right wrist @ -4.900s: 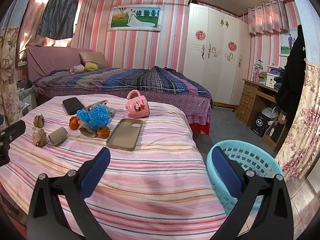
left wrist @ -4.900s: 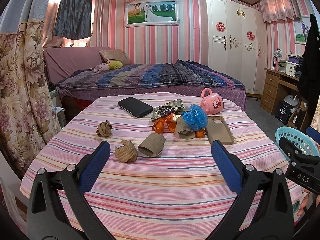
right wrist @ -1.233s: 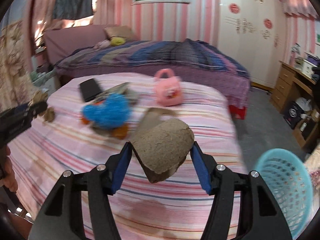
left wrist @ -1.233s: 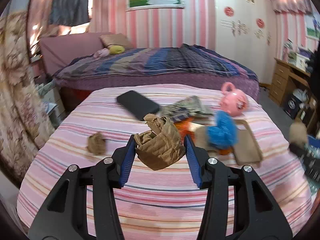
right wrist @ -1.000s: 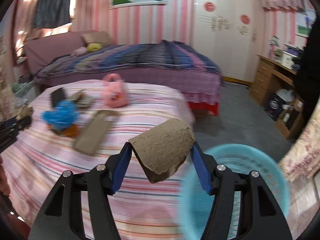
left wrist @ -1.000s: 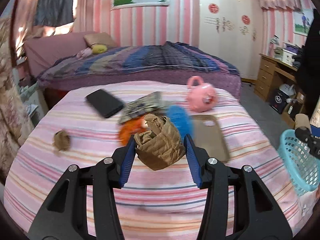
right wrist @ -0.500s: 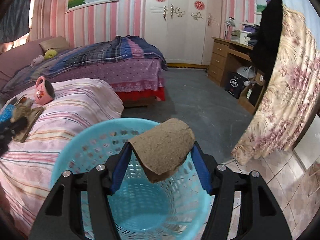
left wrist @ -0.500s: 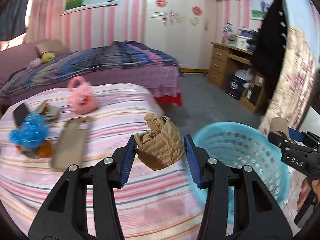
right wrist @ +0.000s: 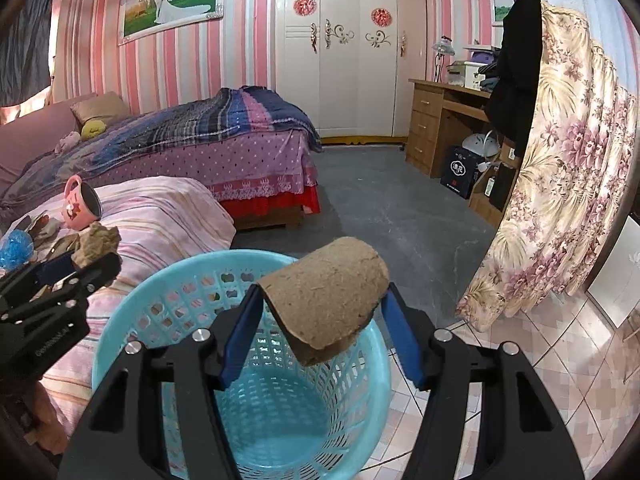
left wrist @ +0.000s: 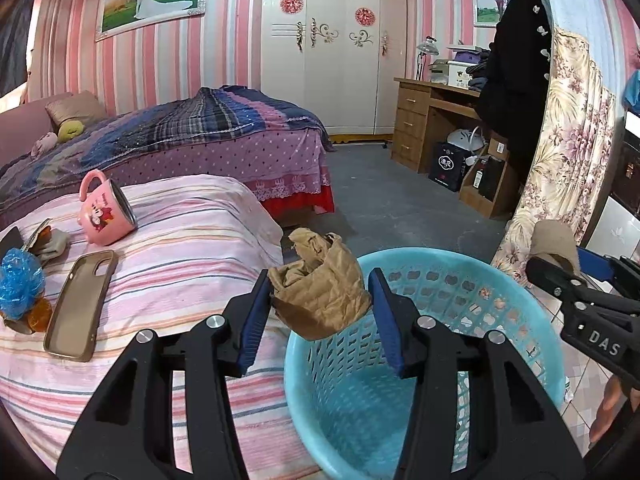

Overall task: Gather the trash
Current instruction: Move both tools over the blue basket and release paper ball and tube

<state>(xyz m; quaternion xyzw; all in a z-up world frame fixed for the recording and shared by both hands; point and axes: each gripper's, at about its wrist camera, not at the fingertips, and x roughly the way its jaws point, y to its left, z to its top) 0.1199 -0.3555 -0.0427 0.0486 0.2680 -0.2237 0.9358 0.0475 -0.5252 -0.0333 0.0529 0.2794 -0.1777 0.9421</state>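
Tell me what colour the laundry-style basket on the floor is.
Light turquoise blue; the basket shows best in the right wrist view.

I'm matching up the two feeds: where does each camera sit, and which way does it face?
Left wrist: behind the left gripper clamping crumpled paper; faces the basket, bed edge; the other hand's fingers show.
Right wrist: behind the right gripper clamping a cardboard roll; looks down into the basket; no hand visible.
Shared: basket, pink mug, wardrobe.
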